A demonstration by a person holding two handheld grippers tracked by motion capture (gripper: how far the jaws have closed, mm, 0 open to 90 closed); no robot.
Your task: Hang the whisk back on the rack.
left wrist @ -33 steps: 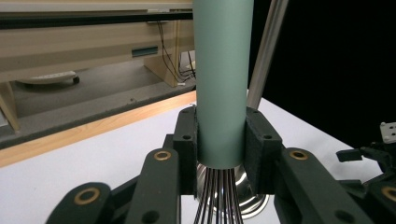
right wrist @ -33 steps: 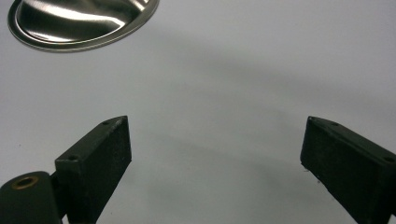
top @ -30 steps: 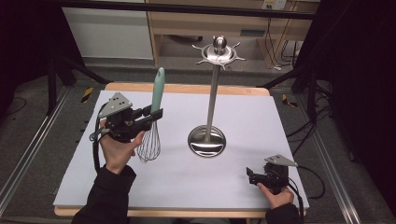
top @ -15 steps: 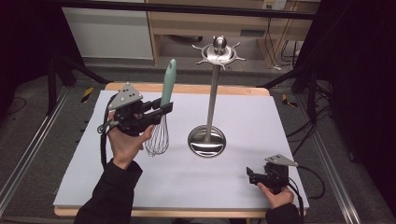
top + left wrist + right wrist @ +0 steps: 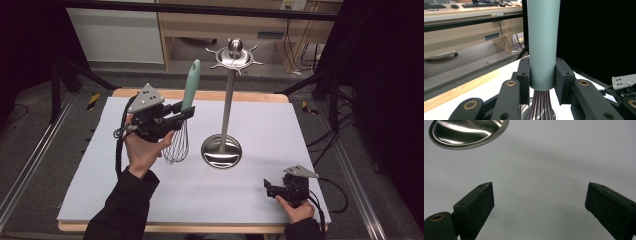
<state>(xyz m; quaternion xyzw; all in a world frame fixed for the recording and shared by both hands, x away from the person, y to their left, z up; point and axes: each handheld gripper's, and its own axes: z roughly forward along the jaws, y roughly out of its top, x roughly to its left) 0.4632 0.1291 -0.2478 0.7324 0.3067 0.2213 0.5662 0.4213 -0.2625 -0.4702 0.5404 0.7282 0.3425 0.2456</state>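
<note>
A whisk point(image 5: 183, 120) with a pale green handle point(image 5: 543, 42) and wire loops hangs upright above the white table point(image 5: 300, 130), handle up. My left gripper point(image 5: 184, 114) is shut on the handle's lower end, its pads point(image 5: 523, 80) pressing both sides just above the wires. To its right stands a steel utensil stand point(image 5: 227, 100) with a round base point(image 5: 466, 131) and a hooked crown on top. My right gripper point(image 5: 268, 188) rests low at the table's near right corner, jaws wide apart with nothing between them point(image 5: 539, 205).
A wooden shelf unit and cables lie beyond the table's far edge. Metal rails run along both sides of the table on the floor. White tabletop spreads between the stand's base and the right gripper.
My left gripper has carried the whisk up and to the right, closer to the stand's pole. The right gripper has stayed where it was.
</note>
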